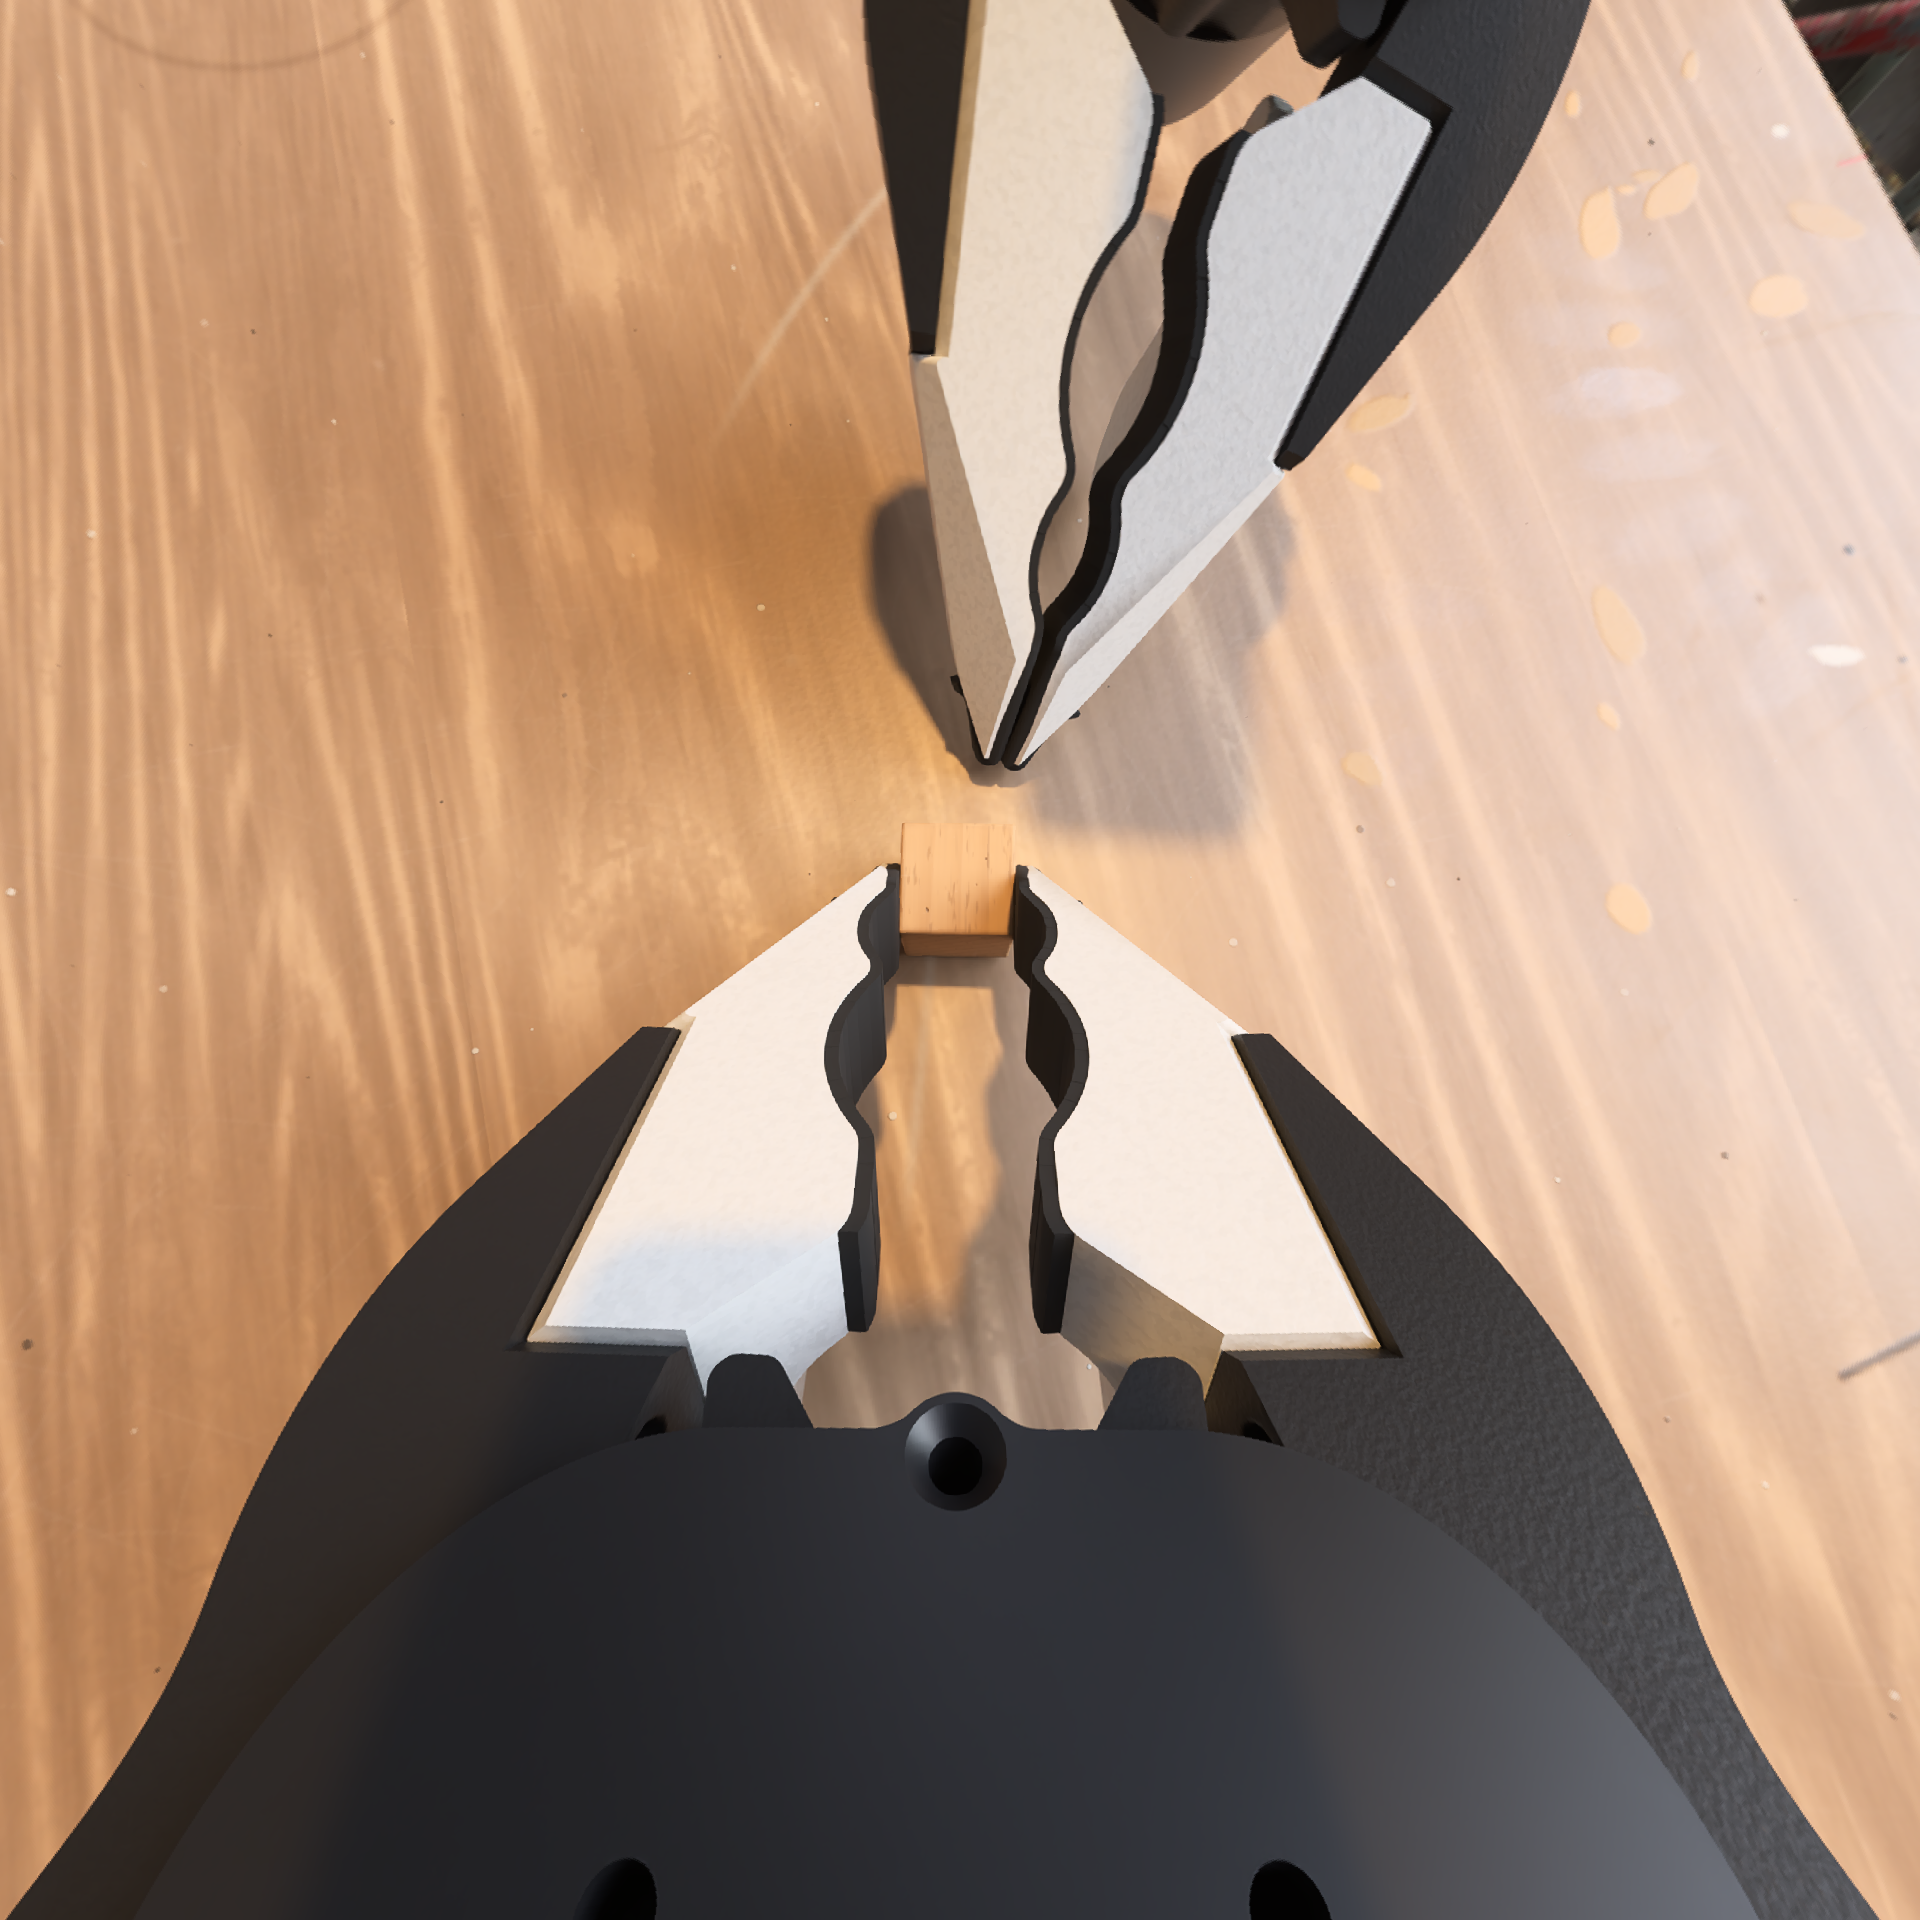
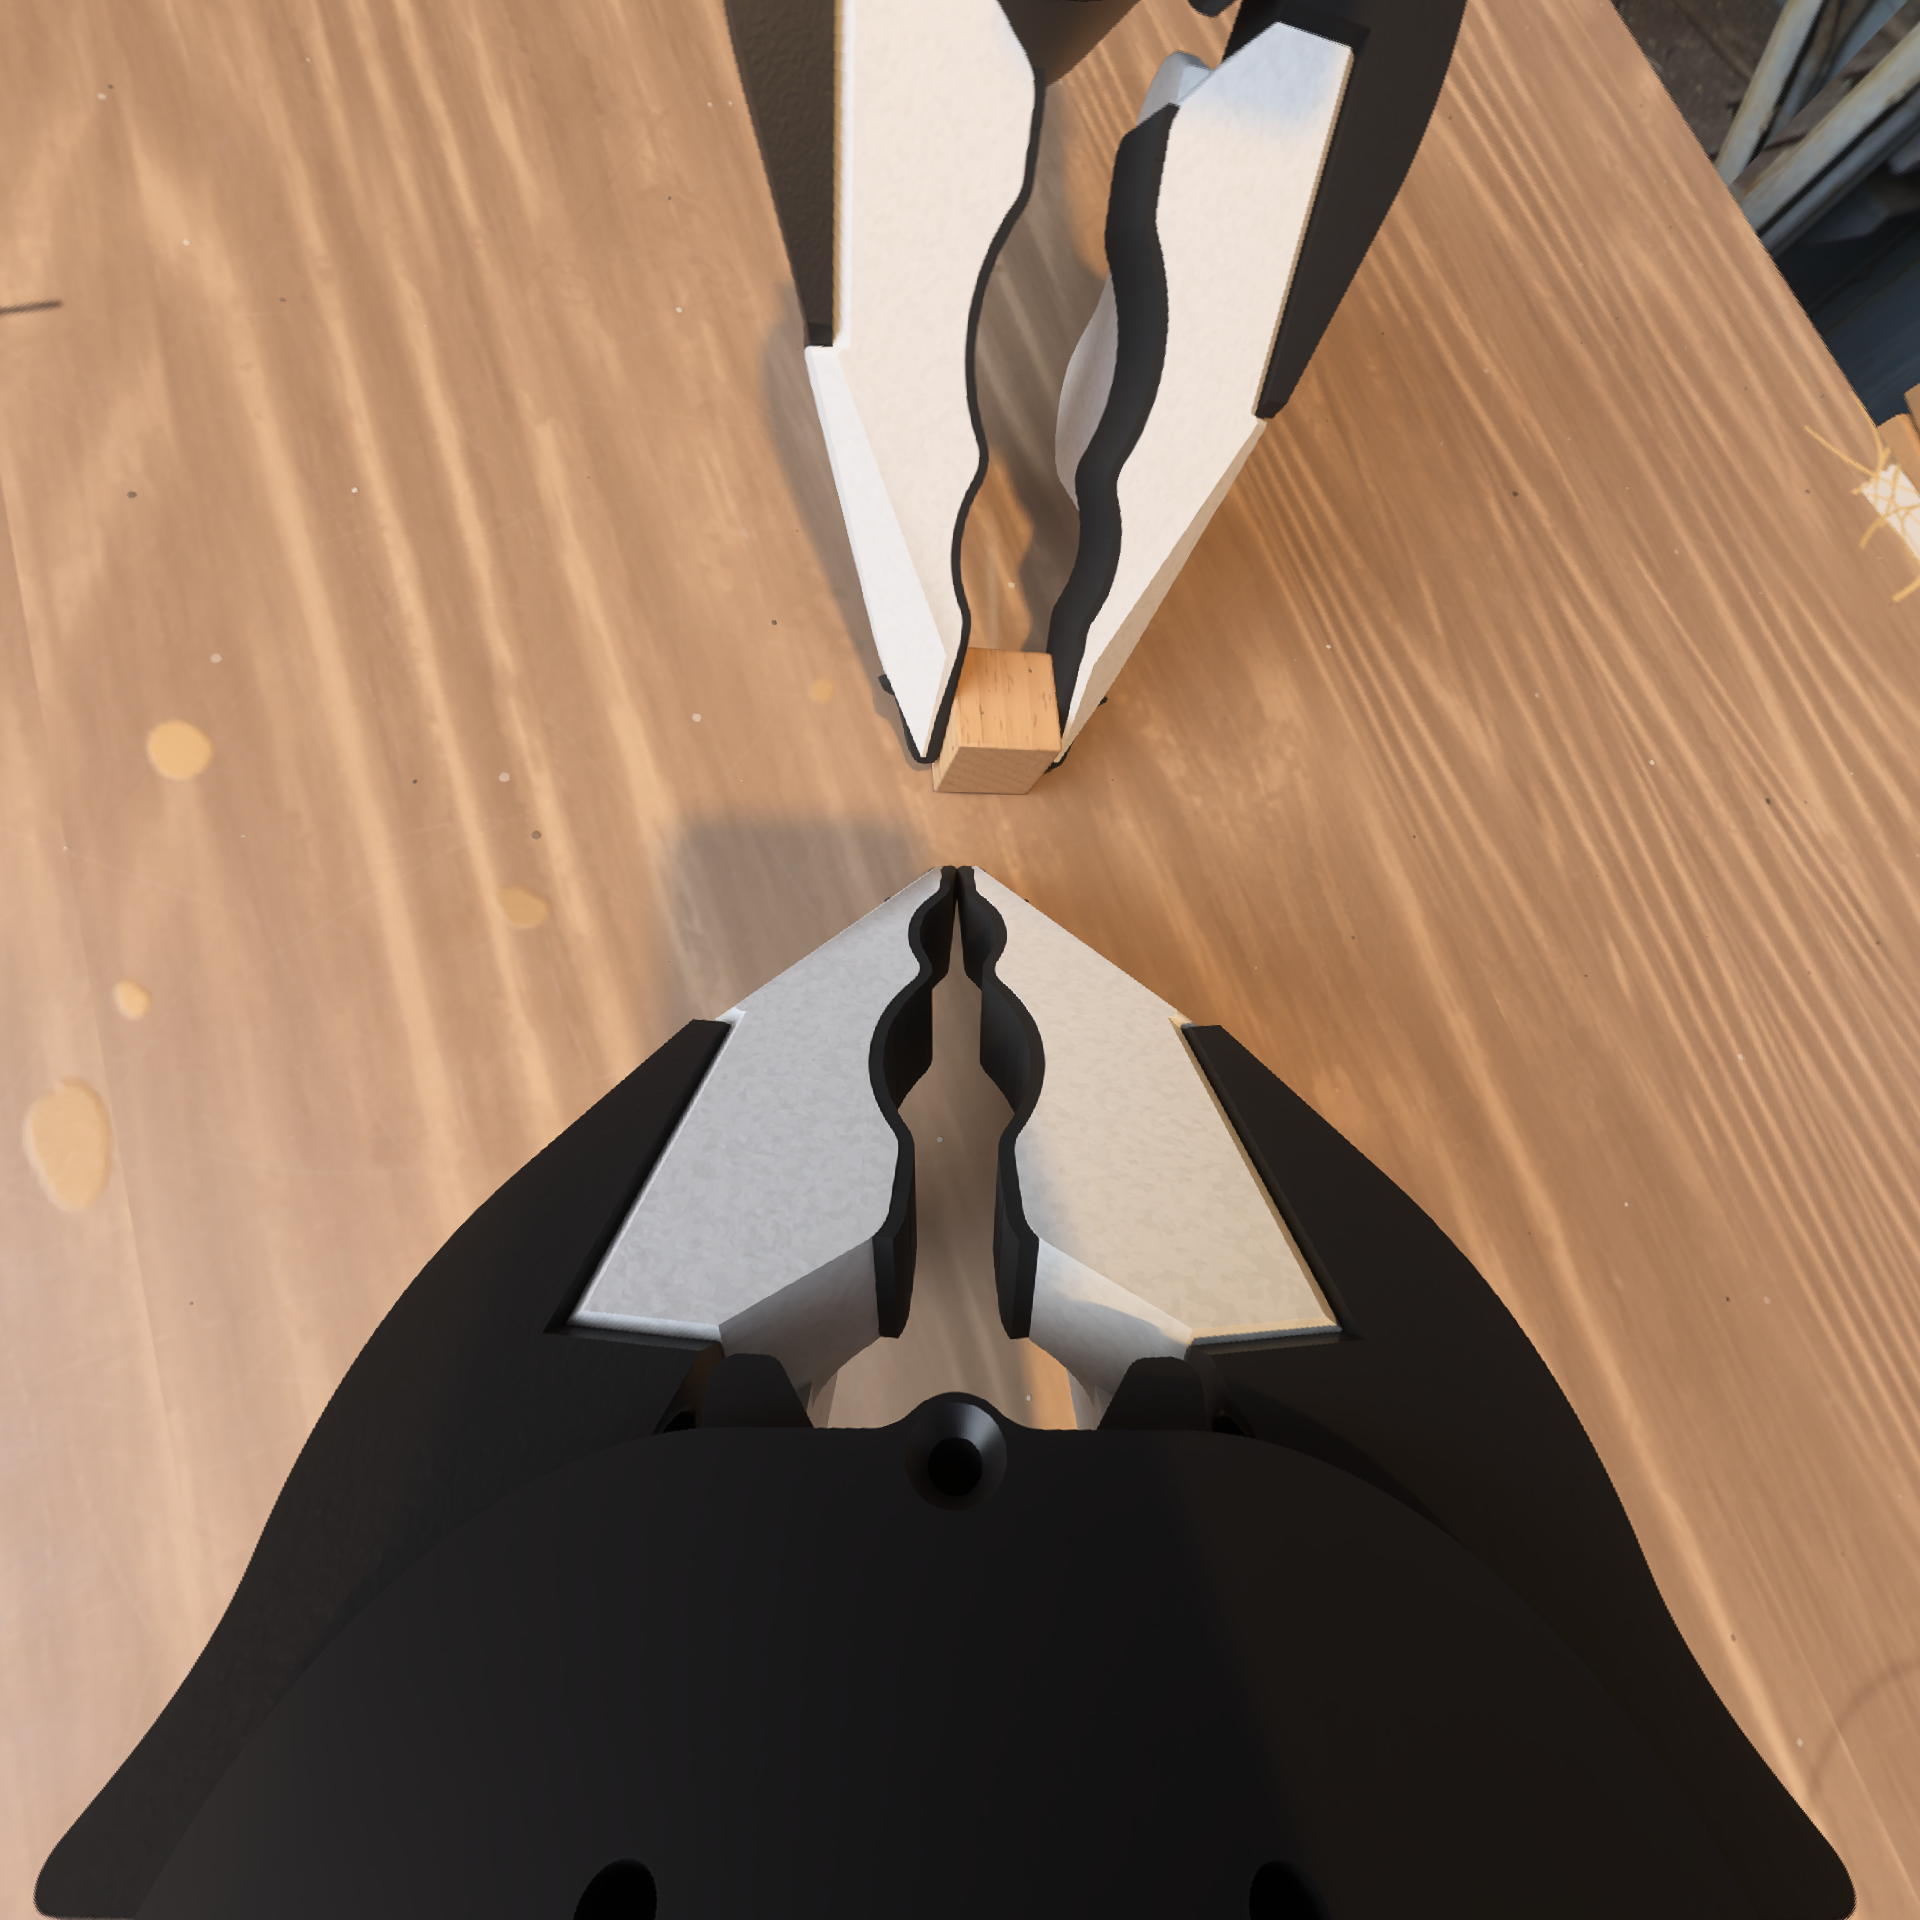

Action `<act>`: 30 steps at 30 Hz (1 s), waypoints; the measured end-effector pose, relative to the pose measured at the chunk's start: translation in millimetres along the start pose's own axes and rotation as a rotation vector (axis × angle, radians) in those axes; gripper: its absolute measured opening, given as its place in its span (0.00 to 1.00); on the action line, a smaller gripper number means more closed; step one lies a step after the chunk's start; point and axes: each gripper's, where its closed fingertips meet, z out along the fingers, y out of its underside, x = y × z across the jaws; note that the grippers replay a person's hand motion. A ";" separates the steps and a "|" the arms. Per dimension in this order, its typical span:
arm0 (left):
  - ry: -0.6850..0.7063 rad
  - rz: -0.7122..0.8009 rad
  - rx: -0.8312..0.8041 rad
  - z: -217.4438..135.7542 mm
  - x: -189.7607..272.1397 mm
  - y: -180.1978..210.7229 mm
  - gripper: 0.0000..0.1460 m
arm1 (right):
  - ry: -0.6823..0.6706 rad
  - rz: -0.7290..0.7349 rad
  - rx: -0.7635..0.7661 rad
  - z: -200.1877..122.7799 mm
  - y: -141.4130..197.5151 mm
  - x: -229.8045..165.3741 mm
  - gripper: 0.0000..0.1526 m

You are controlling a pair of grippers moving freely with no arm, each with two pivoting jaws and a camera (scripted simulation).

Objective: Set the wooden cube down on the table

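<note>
Sitting pinched between the left gripper's [image 1: 956, 883] fingertips, the wooden cube [image 1: 956, 885] hangs close over the wooden table [image 1: 364, 675]. At twelve o'clock just beyond it, the right gripper [image 1: 1000, 764] points down, fingers pressed together, holding nothing.

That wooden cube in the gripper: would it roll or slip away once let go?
Probably not. The wooden cube has flat faces and square edges, so it should sit still, not roll. It looks rigid and small, likely light. The left gripper pinches only its sides, so a nudge might slide it.
</note>
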 end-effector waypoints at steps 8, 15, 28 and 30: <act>-0.021 0.020 0.021 -0.3 0.8 0.9 0.14 | -0.011 -0.001 -0.002 1.2 -1.2 0.3 0.00; -0.033 0.017 0.015 -0.2 0.4 1.0 0.14 | -0.008 -0.015 -0.003 1.7 -1.8 0.5 0.00; -0.050 0.023 0.018 -0.8 -0.5 1.4 0.14 | 0.001 -0.031 -0.007 3.6 -3.6 1.1 0.00; -0.054 0.026 0.016 -0.8 -0.5 1.4 0.14 | 0.000 -0.031 -0.006 3.7 -3.7 1.1 0.00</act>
